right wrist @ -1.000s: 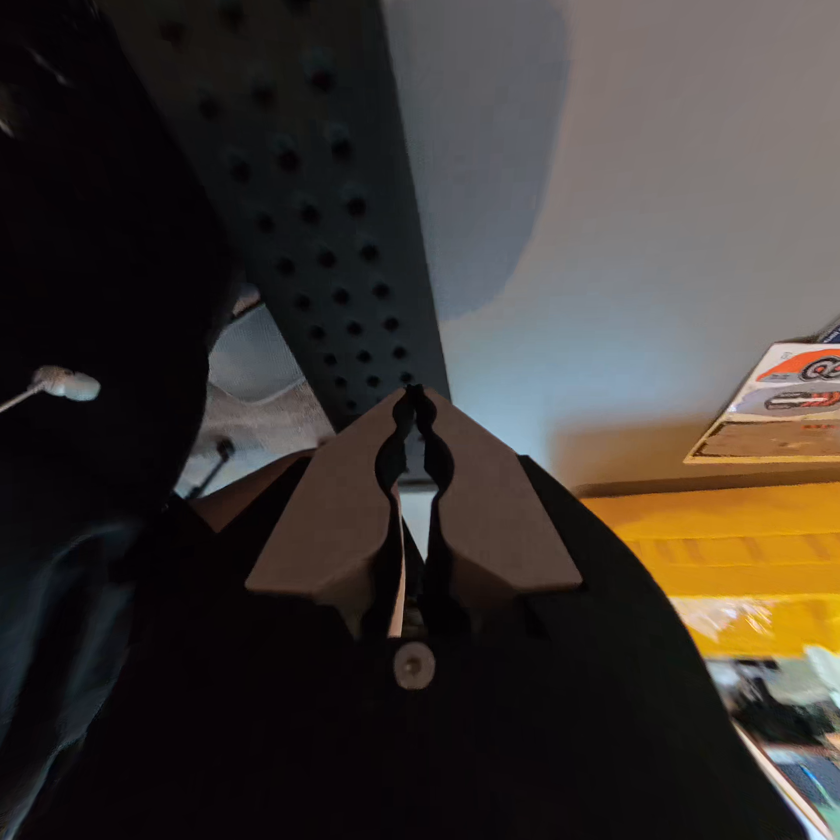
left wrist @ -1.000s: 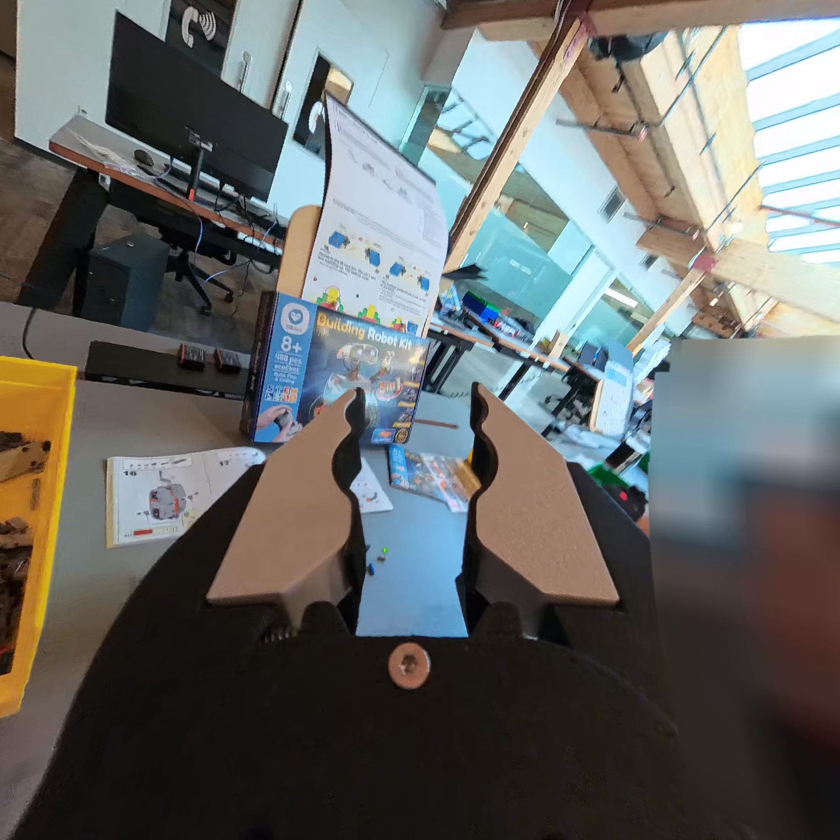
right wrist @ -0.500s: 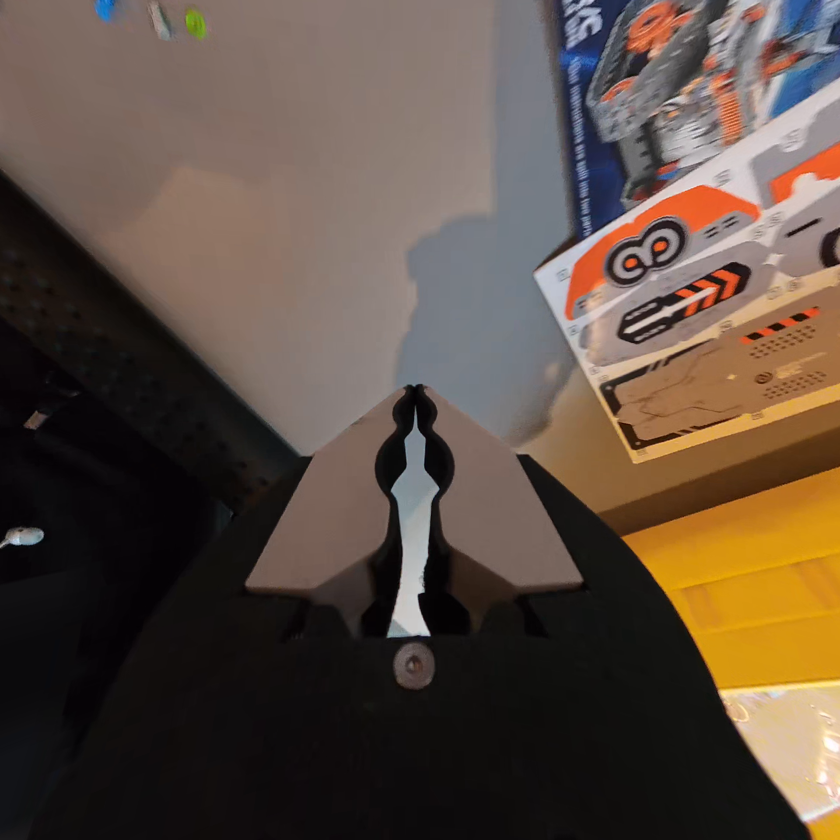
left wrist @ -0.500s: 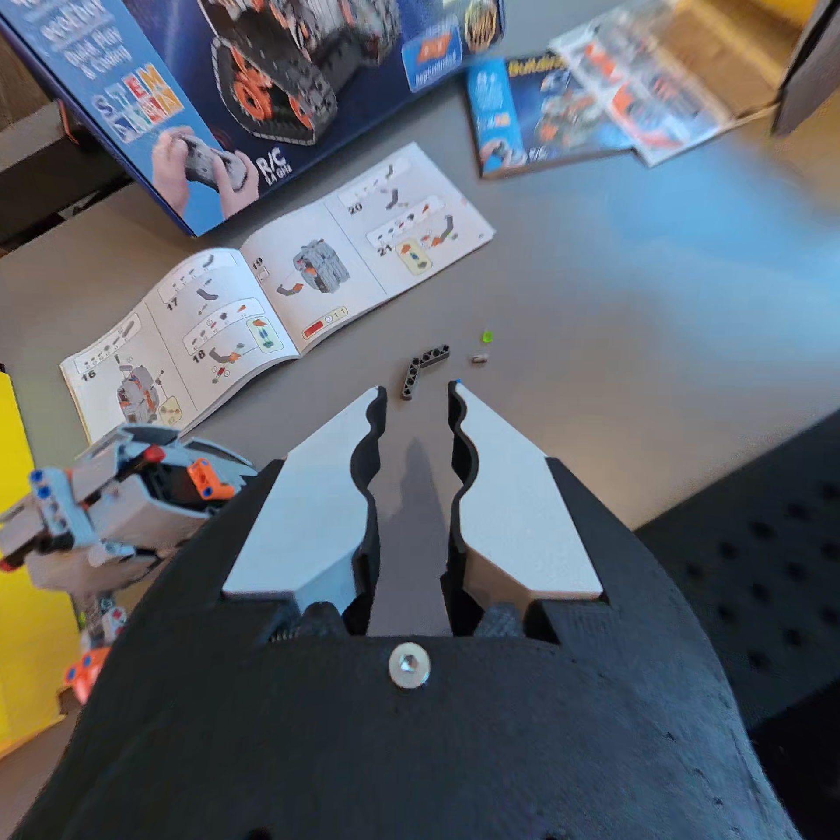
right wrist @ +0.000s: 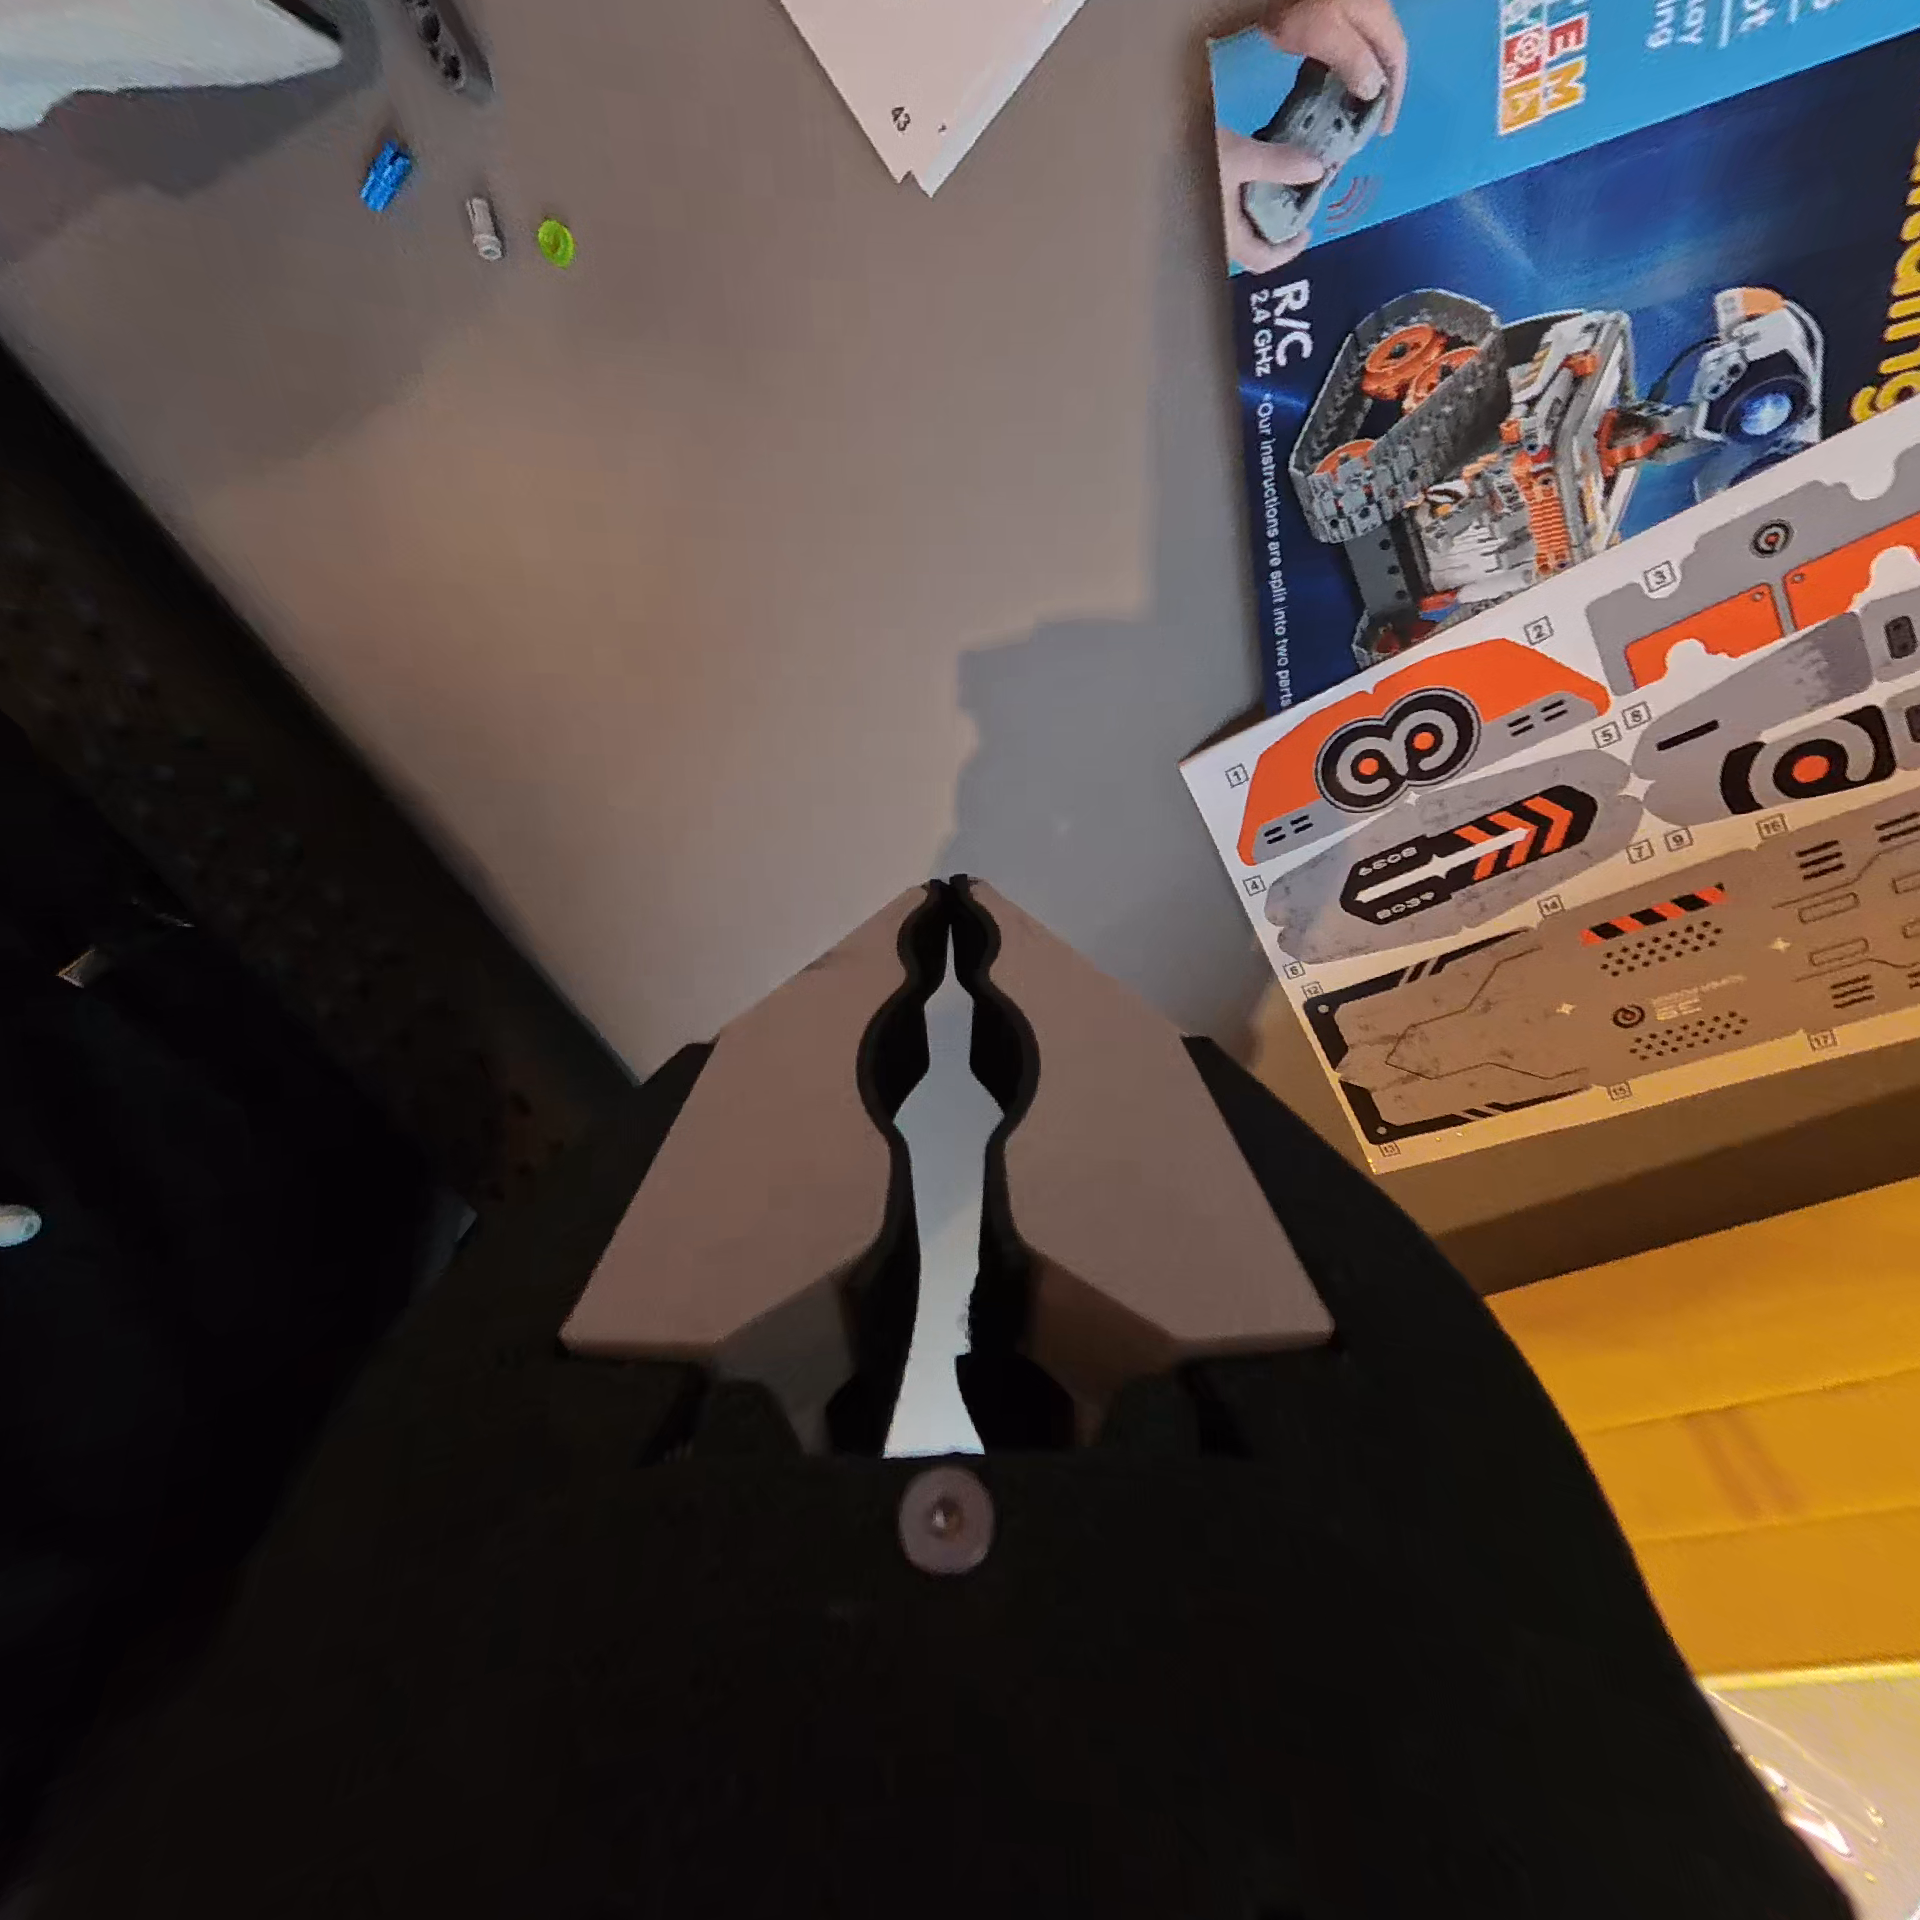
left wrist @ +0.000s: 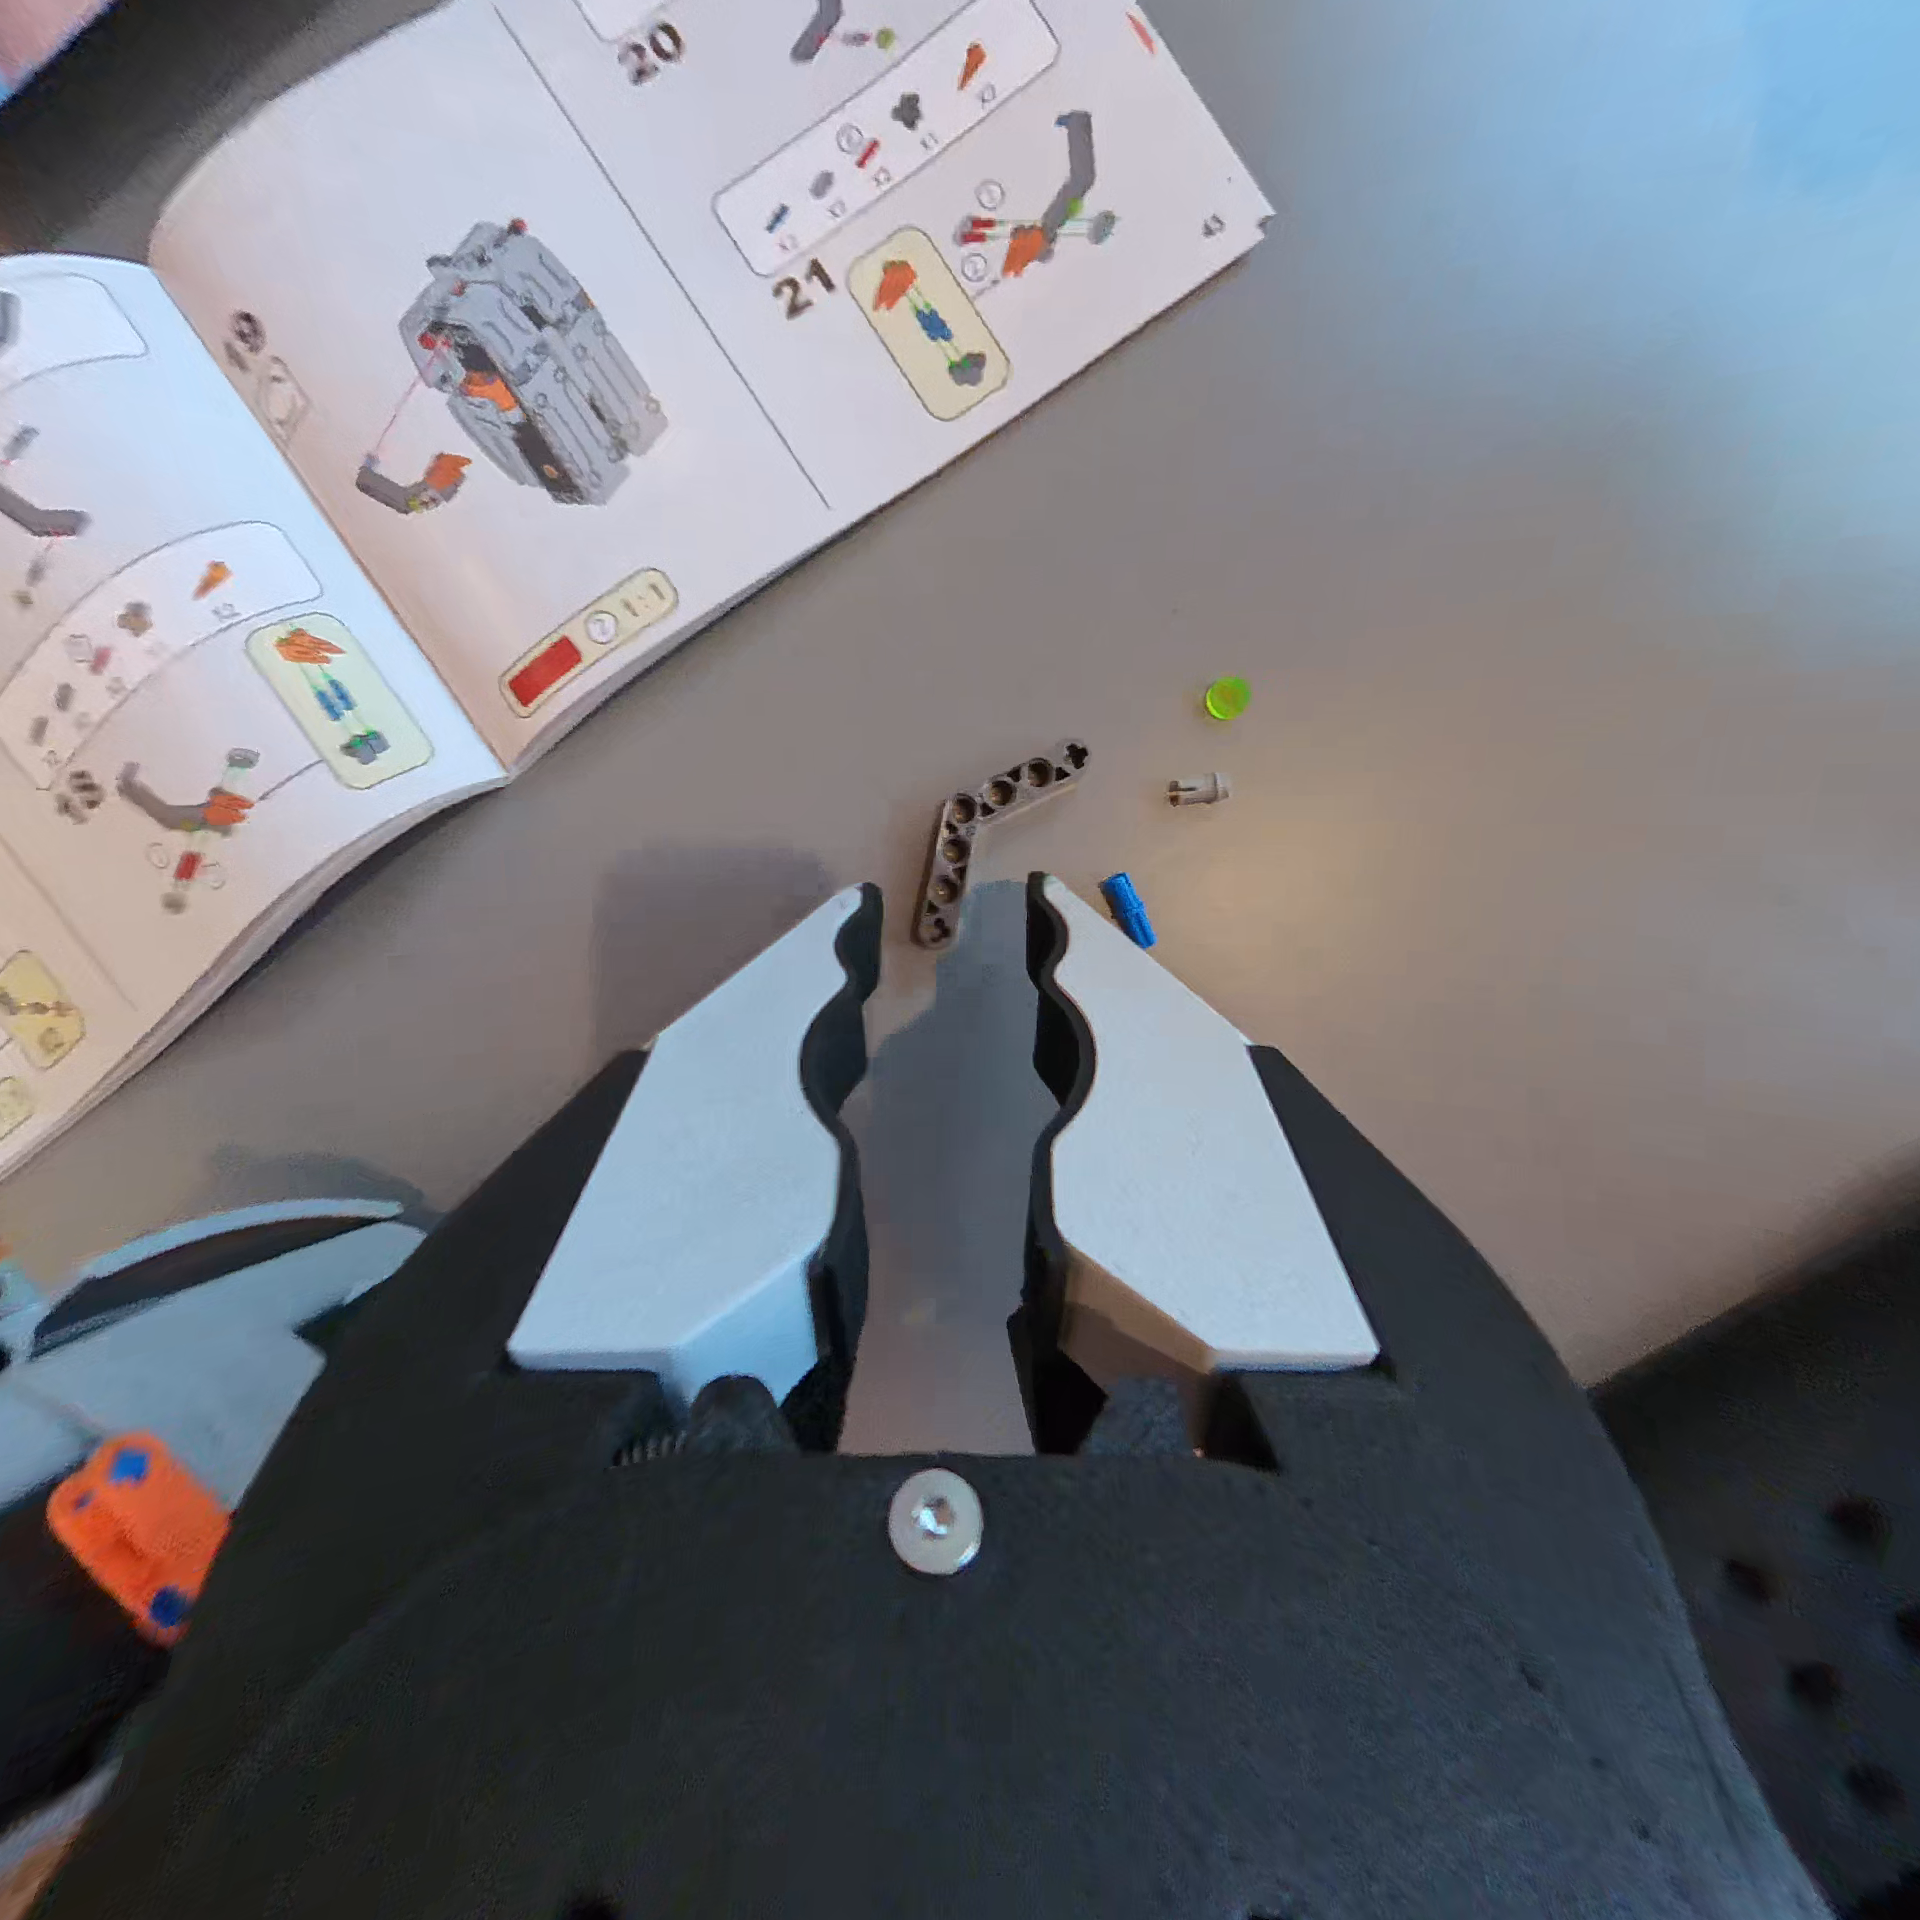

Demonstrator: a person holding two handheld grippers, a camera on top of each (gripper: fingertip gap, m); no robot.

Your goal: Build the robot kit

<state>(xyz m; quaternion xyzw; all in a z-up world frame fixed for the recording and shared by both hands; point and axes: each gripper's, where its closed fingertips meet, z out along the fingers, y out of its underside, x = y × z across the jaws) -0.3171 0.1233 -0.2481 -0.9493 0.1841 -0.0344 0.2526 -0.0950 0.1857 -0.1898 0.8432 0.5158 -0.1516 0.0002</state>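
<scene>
The left hand-held gripper hovers narrowly parted and empty over the counter, its tips just short of a bent grey beam; a blue pin, grey peg, green stud and open booklet lie beyond. The right hand-held gripper is closed on nothing, near a sticker sheet and box.

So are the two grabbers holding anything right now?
No. The left gripper is open just short of the bent grey beam; the right gripper is shut on nothing.

The open booklet and blurred grey-orange model run off-frame.
</scene>
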